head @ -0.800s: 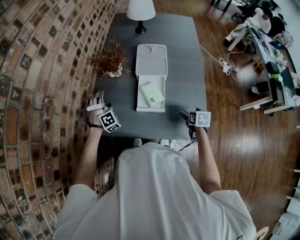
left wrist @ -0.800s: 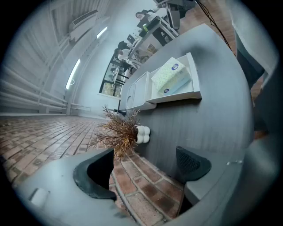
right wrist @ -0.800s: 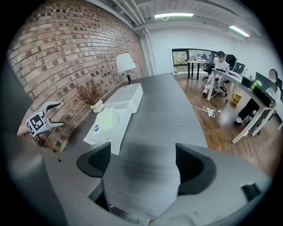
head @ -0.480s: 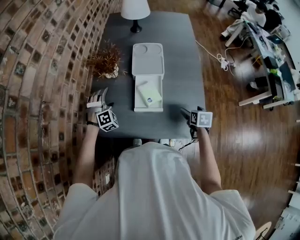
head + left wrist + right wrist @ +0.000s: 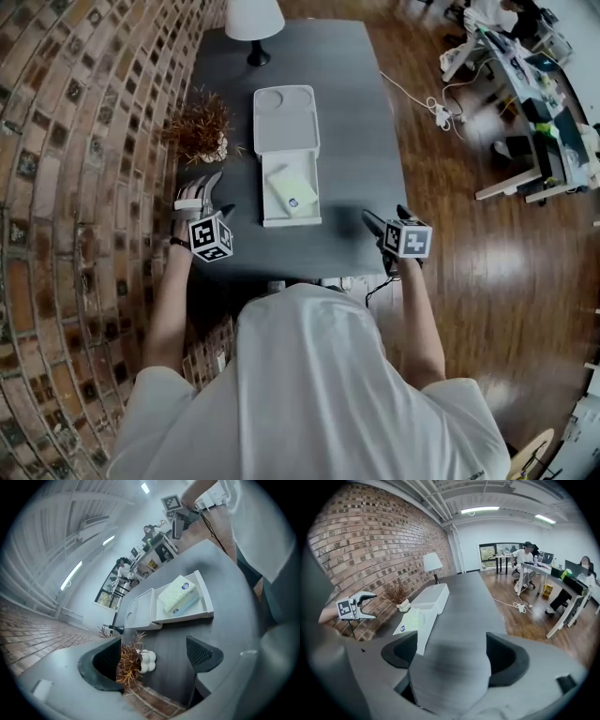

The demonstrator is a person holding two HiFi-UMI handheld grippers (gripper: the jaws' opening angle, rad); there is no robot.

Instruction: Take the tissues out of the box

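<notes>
Tissues in a soft, pale yellow-green pack [image 5: 291, 190] lie askew inside the open white plastic box [image 5: 266, 199], whose hinged lid [image 5: 286, 119] is folded back flat on the dark grey table [image 5: 361, 141], on the side away from you. The pack rests in the box's lower tray and neither gripper touches it.

Your left gripper [image 5: 202, 187] hovers over the table's left edge, near the brick wall [image 5: 84, 141] and well apart from the box. In the left gripper view its 2 jaws stand apart with nothing held between them [image 5: 154, 660]; through the gap you see only the dried brown plant in its lumpy white pot [image 5: 133, 660], which stands farther off on the table.

Your right gripper [image 5: 386, 220] hangs at the near right corner of the table, also clear of the box. Its 2 dark jaws are spread wide in the right gripper view [image 5: 454, 656], with only bare tabletop between them; the box [image 5: 433, 595] and the tissue pack [image 5: 410, 619] lie ahead and to its left.

At the far end of the table stands a lamp with a white shade [image 5: 253, 17]. To your right, a white cable [image 5: 417, 98] trails across the wooden floor [image 5: 487, 262].
</notes>
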